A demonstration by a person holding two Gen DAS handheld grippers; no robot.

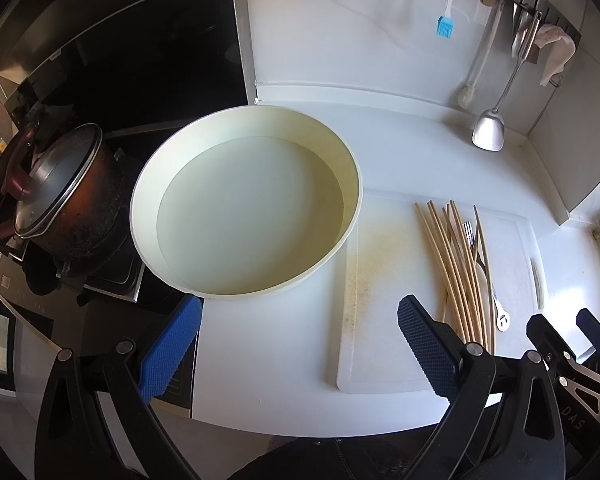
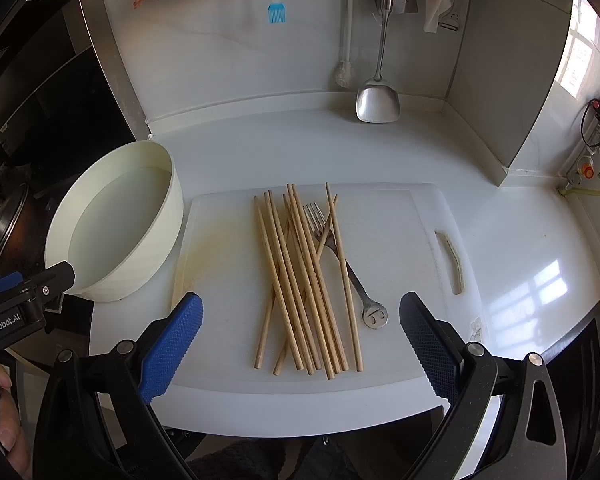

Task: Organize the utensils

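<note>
Several wooden chopsticks (image 2: 300,280) lie in a loose pile on a white cutting board (image 2: 400,240), with a metal fork (image 2: 340,256) among them. A round cream tub (image 2: 116,224) stands empty left of the board. My right gripper (image 2: 300,340) hovers open over the near ends of the chopsticks, holding nothing. In the left wrist view, my left gripper (image 1: 300,344) is open in front of the tub (image 1: 244,200), over the counter. The chopsticks (image 1: 456,268) and fork (image 1: 486,272) lie to its right. The right gripper's fingers (image 1: 548,332) show at the far right.
A dark lidded pot (image 1: 60,192) sits on the stove at the left. On the back wall hang a steel spatula (image 2: 378,96), a blue silicone brush (image 2: 276,4), a white brush (image 2: 346,40) and cloths. A hand (image 2: 8,432) holds the left gripper.
</note>
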